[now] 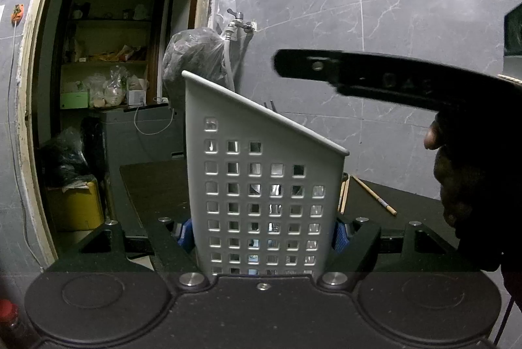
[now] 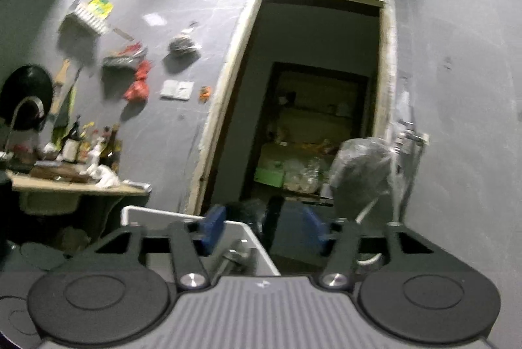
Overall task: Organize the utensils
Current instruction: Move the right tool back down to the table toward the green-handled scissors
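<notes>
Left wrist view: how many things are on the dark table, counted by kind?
White holder with holes: 1
Wooden sticks behind it: 2, one mostly hidden
Total: 3, not counting what sits inside the holder, which cannot be made out.

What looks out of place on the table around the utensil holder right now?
Two wooden chopsticks lie loose on the dark table behind the white utensil holder, not inside it. The left gripper clamps the holder upright; the right gripper hangs open over its rim.
</notes>
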A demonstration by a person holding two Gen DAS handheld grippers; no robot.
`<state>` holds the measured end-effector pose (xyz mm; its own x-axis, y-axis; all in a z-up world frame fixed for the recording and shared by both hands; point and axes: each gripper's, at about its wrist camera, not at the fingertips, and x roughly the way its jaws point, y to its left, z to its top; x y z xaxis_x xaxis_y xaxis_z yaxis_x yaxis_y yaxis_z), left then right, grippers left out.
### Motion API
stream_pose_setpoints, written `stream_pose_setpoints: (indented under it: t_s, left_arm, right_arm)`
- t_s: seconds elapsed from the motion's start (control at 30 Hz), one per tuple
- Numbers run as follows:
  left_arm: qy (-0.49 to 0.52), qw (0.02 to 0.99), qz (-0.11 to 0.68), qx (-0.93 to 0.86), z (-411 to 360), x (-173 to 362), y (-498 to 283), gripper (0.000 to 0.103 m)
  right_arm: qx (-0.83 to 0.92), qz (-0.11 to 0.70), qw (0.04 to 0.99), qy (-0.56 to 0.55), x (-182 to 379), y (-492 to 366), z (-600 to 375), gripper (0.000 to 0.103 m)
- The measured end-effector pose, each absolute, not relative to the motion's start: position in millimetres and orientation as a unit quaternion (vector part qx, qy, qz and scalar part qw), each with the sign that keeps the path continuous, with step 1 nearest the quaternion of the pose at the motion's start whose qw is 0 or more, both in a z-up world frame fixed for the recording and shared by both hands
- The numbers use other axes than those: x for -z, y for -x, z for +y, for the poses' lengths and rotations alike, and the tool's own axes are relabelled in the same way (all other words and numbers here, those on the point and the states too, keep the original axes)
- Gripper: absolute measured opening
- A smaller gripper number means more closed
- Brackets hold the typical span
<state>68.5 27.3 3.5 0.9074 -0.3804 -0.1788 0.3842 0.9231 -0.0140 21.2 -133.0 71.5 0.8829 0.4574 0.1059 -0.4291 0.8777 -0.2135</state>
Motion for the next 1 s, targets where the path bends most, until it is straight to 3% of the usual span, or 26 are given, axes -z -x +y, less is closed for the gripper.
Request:
stream_pose_setpoints:
  t_s: [0.17, 0.3, 1.0]
  left_arm:
    - [-0.01, 0.977, 0.09, 0.195, 28.5, -3.4, -69.1, 0.076]
    - [-0.008, 0.977, 0.09, 0.193, 29.0, -3.9, -68.8, 0.076]
    - [-0.001, 0.98, 0.092, 0.177, 20.6, -6.8, -63.6, 0.077]
  right_arm:
    - [-0.188, -0.072, 0.979, 0.041, -70.3, -21.7, -162.0, 0.093]
    - [-0.143, -0.065, 0.987, 0.031, -61.5, -21.9, -180.3, 0.1]
    - [-0.004, 0.106, 0.99, -0.089, 3.8, -53.6, -241.1, 0.103]
